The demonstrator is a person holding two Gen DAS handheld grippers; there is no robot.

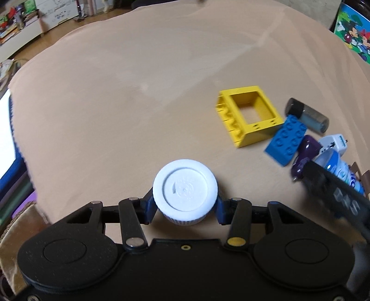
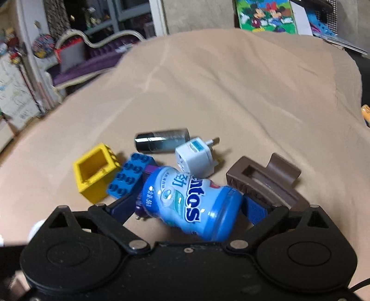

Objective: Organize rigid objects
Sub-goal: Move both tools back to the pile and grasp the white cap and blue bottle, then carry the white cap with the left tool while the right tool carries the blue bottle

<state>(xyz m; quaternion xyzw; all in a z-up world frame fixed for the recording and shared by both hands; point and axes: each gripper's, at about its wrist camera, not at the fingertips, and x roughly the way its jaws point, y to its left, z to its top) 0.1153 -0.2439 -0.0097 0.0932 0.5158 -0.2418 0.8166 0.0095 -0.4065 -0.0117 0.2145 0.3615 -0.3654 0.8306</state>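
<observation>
My left gripper (image 1: pixel 185 208) is shut on a bottle with a white ribbed cap (image 1: pixel 185 187), its blue pads pressing on both sides of the cap, low over the beige cloth (image 1: pixel 127 104). In the right wrist view a blue Mentos bottle (image 2: pixel 185 196) lies on its side between the widely spread fingers of my right gripper (image 2: pixel 189 208), which is open. Around it lie a yellow hollow block (image 2: pixel 94 171), a blue studded brick (image 2: pixel 129 176), a dark glass vial (image 2: pixel 161 140), a white plug adapter (image 2: pixel 194 159) and a brown hair claw (image 2: pixel 266 180). A purple item (image 2: pixel 150 169) is mostly hidden under the bottle.
The same cluster shows at the right of the left wrist view: yellow block (image 1: pixel 248 115), blue brick (image 1: pixel 286 141), vial (image 1: pixel 307 114). Beyond the cloth's edges are shelves, a purple sofa (image 2: pixel 92 58) and a cartoon poster (image 2: pixel 266 14).
</observation>
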